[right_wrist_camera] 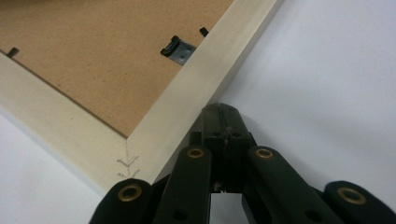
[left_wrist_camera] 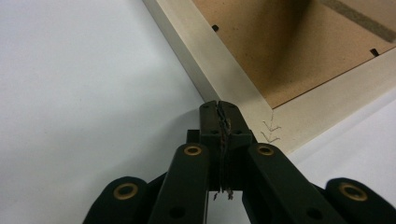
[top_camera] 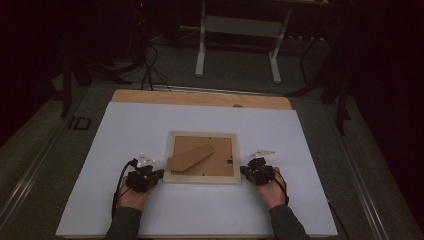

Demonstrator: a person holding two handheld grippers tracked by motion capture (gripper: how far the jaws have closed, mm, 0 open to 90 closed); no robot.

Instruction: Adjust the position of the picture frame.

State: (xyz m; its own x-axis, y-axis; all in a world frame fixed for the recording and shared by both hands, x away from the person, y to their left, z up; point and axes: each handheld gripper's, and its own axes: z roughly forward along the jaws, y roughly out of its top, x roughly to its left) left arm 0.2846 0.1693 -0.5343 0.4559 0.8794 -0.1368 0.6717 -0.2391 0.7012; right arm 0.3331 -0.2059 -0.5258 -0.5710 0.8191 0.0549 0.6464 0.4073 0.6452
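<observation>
A dark room with grey carpet and a pale metal stand (top_camera: 239, 30) lies behind the white rectangular surface (top_camera: 125, 130), whose far edge shows bare wood. A pale wooden picture frame (top_camera: 202, 179) lies face down near the middle, its brown fibreboard back and folded easel strut (top_camera: 190, 157) uppermost. The left gripper (left_wrist_camera: 219, 108) rests at the frame's near left corner, fingers clenched on nothing, tips just beside the wood. The right gripper (right_wrist_camera: 223, 112), likewise clenched empty, sits against the near right corner.

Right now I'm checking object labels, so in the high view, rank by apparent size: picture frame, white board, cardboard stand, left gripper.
1. white board
2. picture frame
3. cardboard stand; left gripper looks similar, unranked.
</observation>
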